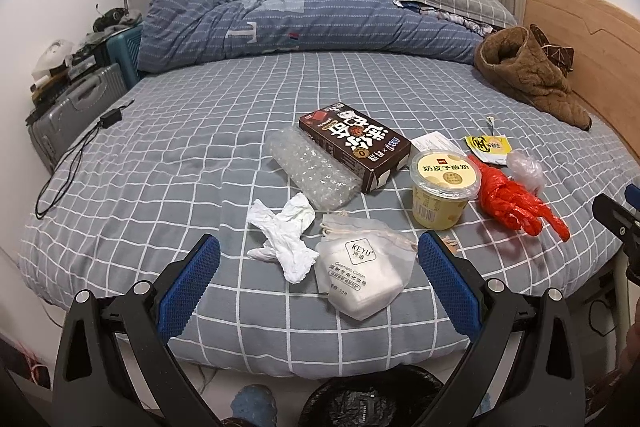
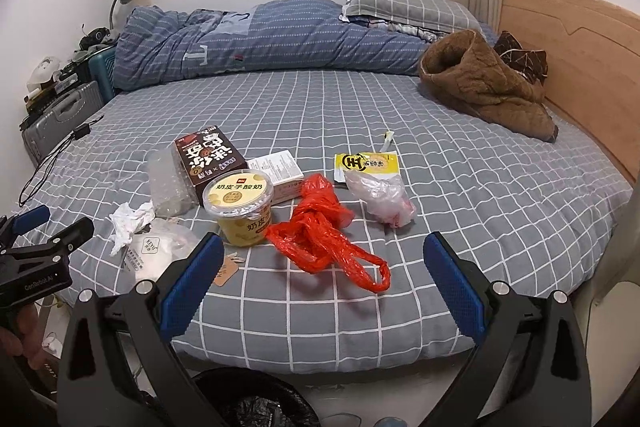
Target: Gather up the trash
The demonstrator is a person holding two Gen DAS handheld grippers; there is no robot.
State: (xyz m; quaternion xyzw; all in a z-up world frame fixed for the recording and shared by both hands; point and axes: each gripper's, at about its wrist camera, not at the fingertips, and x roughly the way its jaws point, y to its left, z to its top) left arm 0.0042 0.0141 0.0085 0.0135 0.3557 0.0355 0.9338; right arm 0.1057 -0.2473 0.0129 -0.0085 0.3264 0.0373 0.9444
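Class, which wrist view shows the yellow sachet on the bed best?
The right wrist view: the yellow sachet lies nearly whole, print facing up, only its near corner under the clear bag. In the left wrist view it is smaller and partly hidden.

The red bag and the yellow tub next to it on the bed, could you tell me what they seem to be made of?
The red bag looks like thin, glossy plastic film: it is crumpled, knotted and shiny. The yellow tub seems to be rigid plastic with a clear lid over a printed seal, though a coated-paper wall cannot be ruled out.
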